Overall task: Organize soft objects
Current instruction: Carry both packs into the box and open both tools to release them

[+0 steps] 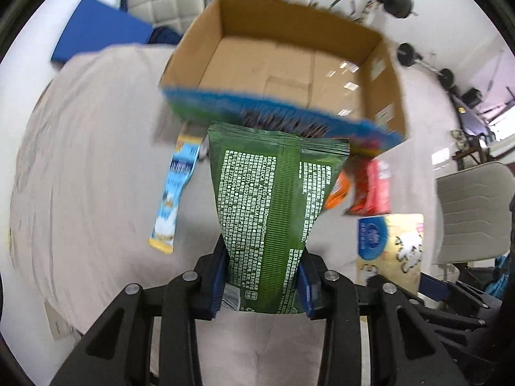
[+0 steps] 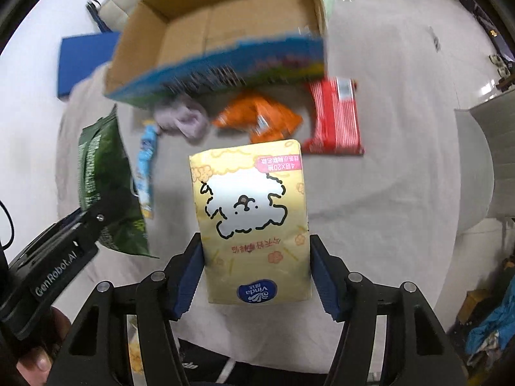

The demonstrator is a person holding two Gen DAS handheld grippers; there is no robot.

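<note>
My left gripper [image 1: 263, 284] is shut on a green wipes pack [image 1: 273, 212] and holds it up in front of the open cardboard box [image 1: 289, 64]. My right gripper [image 2: 256, 281] is shut on a yellow Vinda tissue pack [image 2: 251, 218] with a white dog drawing, held above the table. The box [image 2: 219, 32] lies beyond it and looks empty inside. The left gripper with the green pack [image 2: 103, 180] also shows in the right wrist view, at the left. The yellow pack [image 1: 391, 251] shows at the right of the left wrist view.
On the beige cloth [image 2: 370, 209] lie a blue-white sachet [image 2: 146, 164], a purple cloth [image 2: 183, 119], an orange pack [image 2: 260, 119] and a red pack [image 2: 334, 119], all near the box front. White chairs [image 1: 476, 212] stand around the table. A blue mat [image 1: 96, 32] lies far left.
</note>
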